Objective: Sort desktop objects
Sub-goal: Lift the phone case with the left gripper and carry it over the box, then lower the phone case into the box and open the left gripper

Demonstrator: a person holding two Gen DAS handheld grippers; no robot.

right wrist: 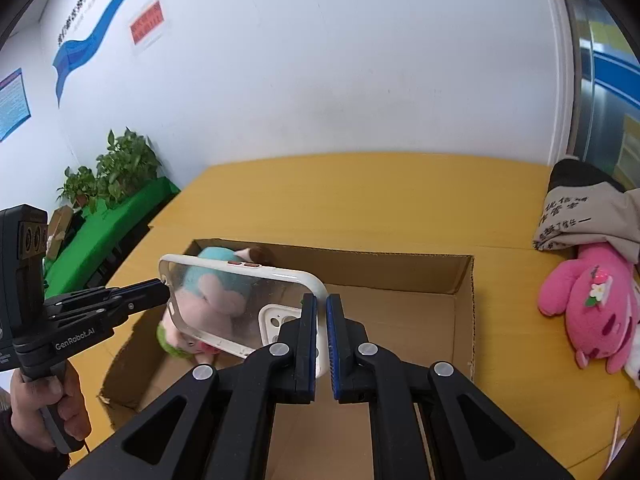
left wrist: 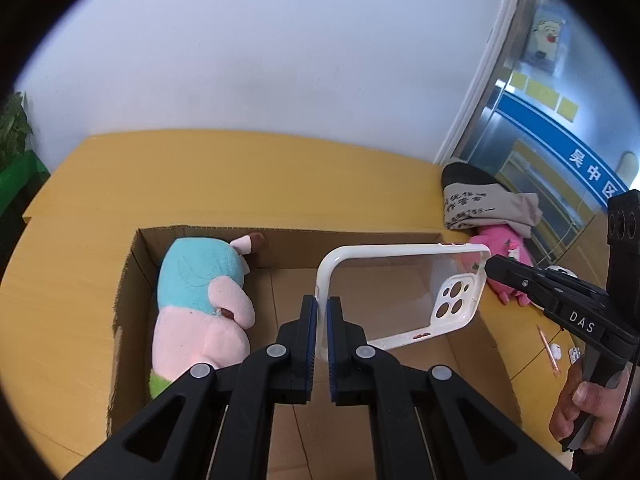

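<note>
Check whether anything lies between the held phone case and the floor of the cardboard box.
Nothing visible does. The phone case, pinched by both hand-held grippers, hangs over bare floor of the cardboard box; the plush toy lies off to the left side.

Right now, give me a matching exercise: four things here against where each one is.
1 phone case
2 blue and pink plush
3 pink plush
4 grey cloth

a on the table, partly covered
b inside the cardboard box
c draped over another thing
d held up above the box

Pairs: 1-d, 2-b, 3-a, 4-c
</note>
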